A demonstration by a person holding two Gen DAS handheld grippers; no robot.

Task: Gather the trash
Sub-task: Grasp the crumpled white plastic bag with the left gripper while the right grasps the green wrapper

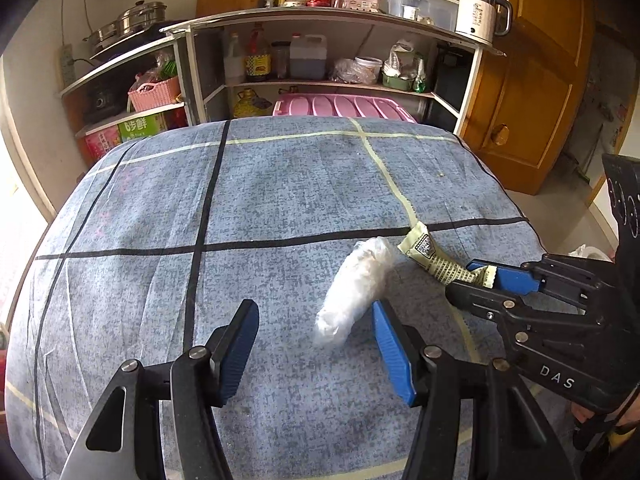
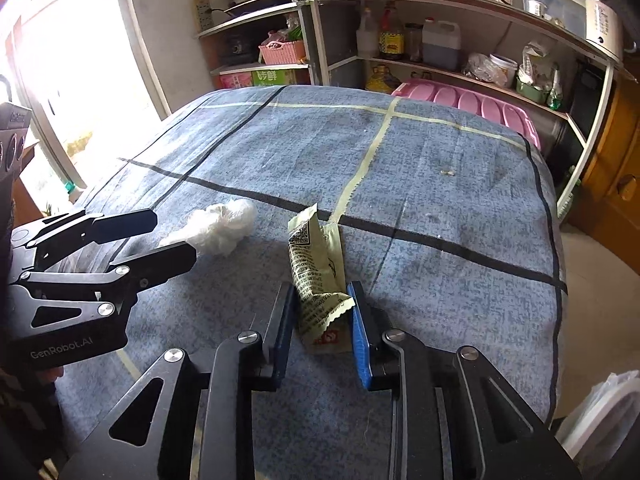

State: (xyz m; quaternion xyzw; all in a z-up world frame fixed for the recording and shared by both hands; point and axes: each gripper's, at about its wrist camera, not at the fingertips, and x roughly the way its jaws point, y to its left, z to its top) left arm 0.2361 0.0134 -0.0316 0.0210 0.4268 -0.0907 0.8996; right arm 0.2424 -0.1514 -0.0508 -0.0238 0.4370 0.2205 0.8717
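A crumpled white tissue wad (image 1: 356,286) lies on the blue checked tablecloth (image 1: 280,200), between and just ahead of my open left gripper (image 1: 316,316), nearer its right finger. It also shows in the right wrist view (image 2: 220,226). A pale green snack wrapper (image 2: 316,280) lies flat with its near end between the fingers of my right gripper (image 2: 320,300), which stands partly open around it. In the left wrist view the wrapper (image 1: 436,258) lies to the right of the tissue, with the right gripper (image 1: 472,280) at its end.
Open shelves (image 1: 320,80) with bottles, jars and a pink basket stand beyond the table's far edge. A pink bin lid (image 1: 344,106) sits behind the table. A wooden door (image 1: 540,80) is at the right. A white bag (image 2: 600,412) sits low at the right.
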